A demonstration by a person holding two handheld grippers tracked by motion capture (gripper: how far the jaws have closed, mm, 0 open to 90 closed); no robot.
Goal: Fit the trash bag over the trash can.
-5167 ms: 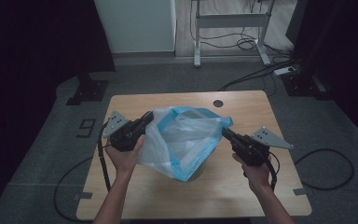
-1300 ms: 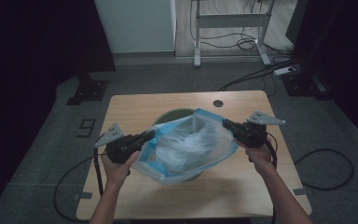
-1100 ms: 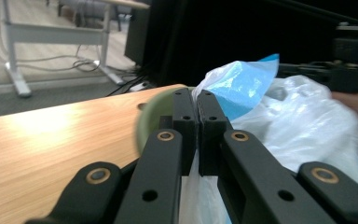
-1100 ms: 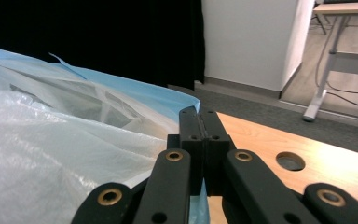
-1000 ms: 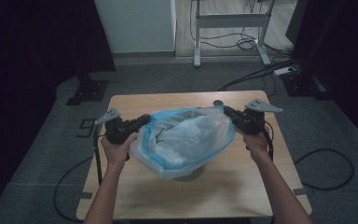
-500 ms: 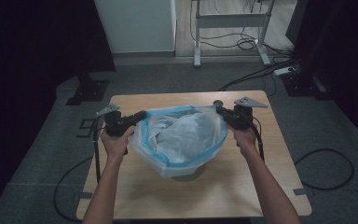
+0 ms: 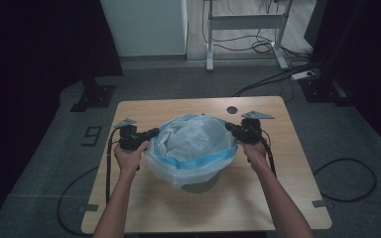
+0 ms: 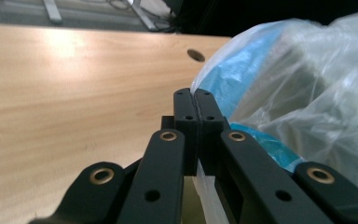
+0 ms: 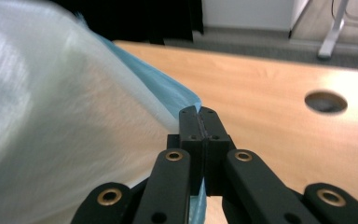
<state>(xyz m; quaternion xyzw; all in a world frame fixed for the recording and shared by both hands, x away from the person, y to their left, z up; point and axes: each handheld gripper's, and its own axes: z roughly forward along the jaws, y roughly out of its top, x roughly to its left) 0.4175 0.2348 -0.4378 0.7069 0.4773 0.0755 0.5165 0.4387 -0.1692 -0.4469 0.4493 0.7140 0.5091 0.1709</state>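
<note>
Left gripper: your left gripper (image 7: 152, 133) sits at the left edge of the plastic bag (image 7: 193, 148); in the left gripper view (image 8: 195, 106) its jaws are pressed together, with a strip of the bag's film caught between them lower down; it is clamped on the bag's rim.
Right gripper: your right gripper (image 7: 229, 128) meets the bag's right edge; in the right gripper view (image 9: 199, 120) the jaws are closed tight against each other, with the blue-edged film running into them from the left; it pinches the bag's rim too.
Bag: translucent white with a blue band (image 7: 198, 161) round its mouth; you hold it stretched between the two grippers, roughly over the middle of the table (image 7: 258, 198); the blue band runs across the near side from one gripper to the other.
Under the bag: a round dark-greenish container (image 7: 198, 184) shows below the bag's near edge; the bag is draped over its top; whether the band sits round the container's rim, you cannot tell from here.
Hands: your left hand (image 7: 129, 154) and right hand (image 7: 254, 148) flank the bag, forearms coming in from the near edge.
Table: light wood; a round hole (image 7: 232, 109) lies at the far side, just behind the right gripper; cables (image 7: 345, 173) trail across the grey floor.
</note>
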